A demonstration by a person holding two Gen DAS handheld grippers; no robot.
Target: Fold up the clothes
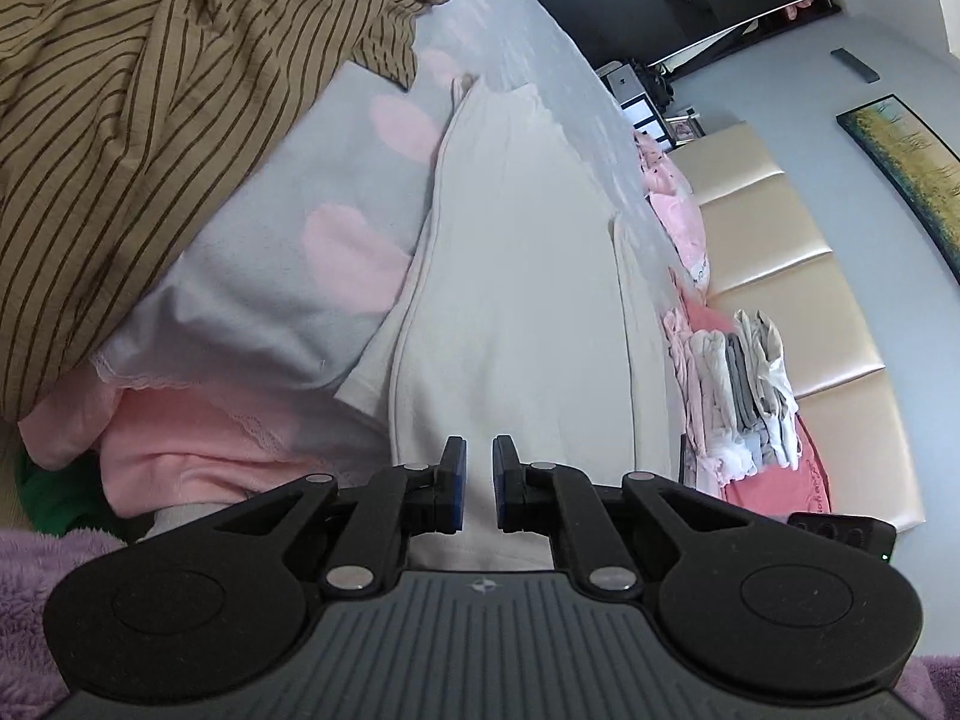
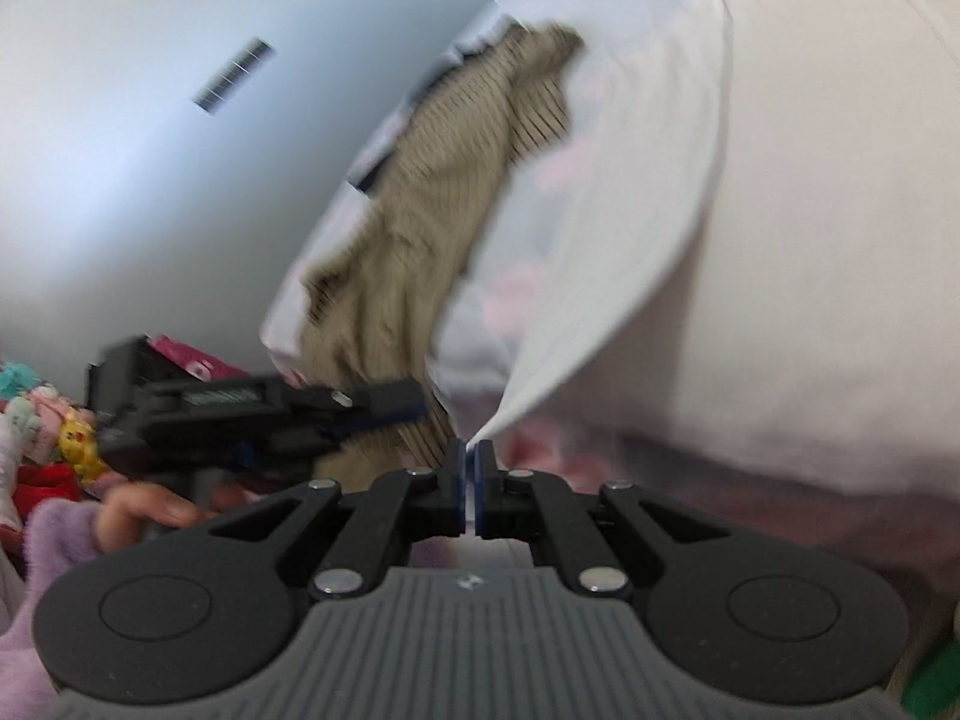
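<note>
Right gripper (image 2: 469, 456) pinches a corner of the white garment (image 2: 750, 276), its fingers nearly closed on the lifted cloth. Left gripper (image 1: 479, 480) hovers slightly parted and empty over the same white garment (image 1: 528, 276) on the bed. Light and limp, it should be held by corners or hems. At left, a striped shirt (image 1: 120, 120) and pink clothes (image 1: 198, 450) crowd it; a folded stack (image 1: 738, 396) sits far right.

I'm seeing a cream-white garment (image 1: 516, 276) lying beside a pale blue cloth with pink hearts (image 1: 288, 252), a tan shirt with dark pinstripes (image 1: 150, 90), a salmon-pink lace-trimmed piece (image 1: 228, 450), lilac fleece (image 1: 30, 588), a beige headboard (image 1: 780, 240), and black hand-held grippers with blue pads (image 1: 459, 483).
</note>
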